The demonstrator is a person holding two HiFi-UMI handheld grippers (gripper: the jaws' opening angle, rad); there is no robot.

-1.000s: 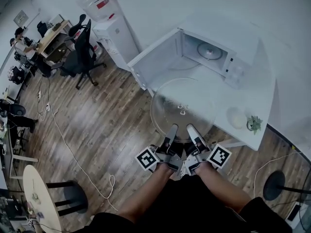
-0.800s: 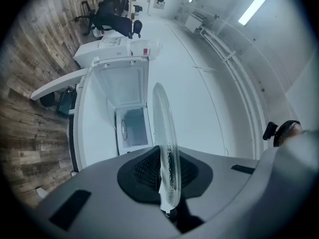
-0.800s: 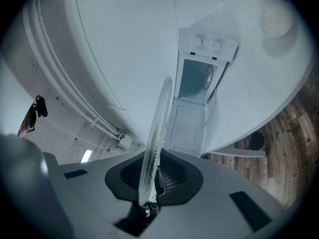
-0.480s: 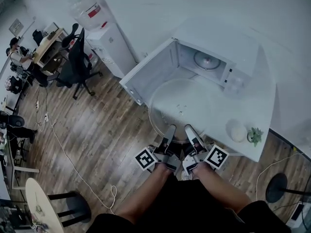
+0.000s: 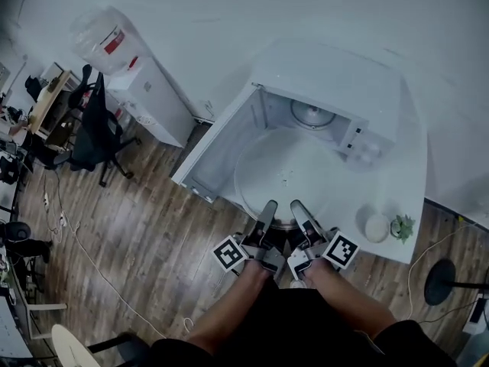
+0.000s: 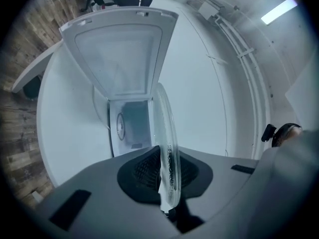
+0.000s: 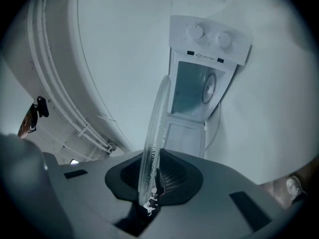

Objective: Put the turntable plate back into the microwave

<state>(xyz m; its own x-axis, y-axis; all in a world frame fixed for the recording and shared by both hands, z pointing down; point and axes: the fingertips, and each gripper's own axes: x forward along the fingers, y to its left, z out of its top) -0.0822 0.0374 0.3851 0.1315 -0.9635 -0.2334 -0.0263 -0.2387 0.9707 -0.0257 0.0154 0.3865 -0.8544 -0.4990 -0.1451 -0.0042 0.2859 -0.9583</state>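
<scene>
Left gripper [image 5: 267, 212] and right gripper [image 5: 300, 211] are both clamping down on the near rim of the turntable plate [image 5: 284, 170], side by side. In each gripper view the glass edge is sitting right between the ribbed pads, so neither one is empty.

The plate is hanging roughly flat out in front of the grippers, over the white table [image 5: 411, 163] and right in front of the microwave [image 5: 348, 75]. The thing that matters for the next bit: the open cavity [image 5: 309, 113] is lying straight ahead, just past the plate's far rim, so it's looking like a plain push forward away from the person. From the head view I can't tell whether that far rim is already crossing the opening or just short of it.

The door [image 5: 218, 155] is swinging wide out on the left, so the left gripper is working on that side and the right one is nearer the knob panel [image 5: 355, 140]. Neither hand is really closer to the cavity; they're pretty much level with each other.

My guess is the tricky part is going to be keeping the glass level while it's clearing the opening.
</scene>
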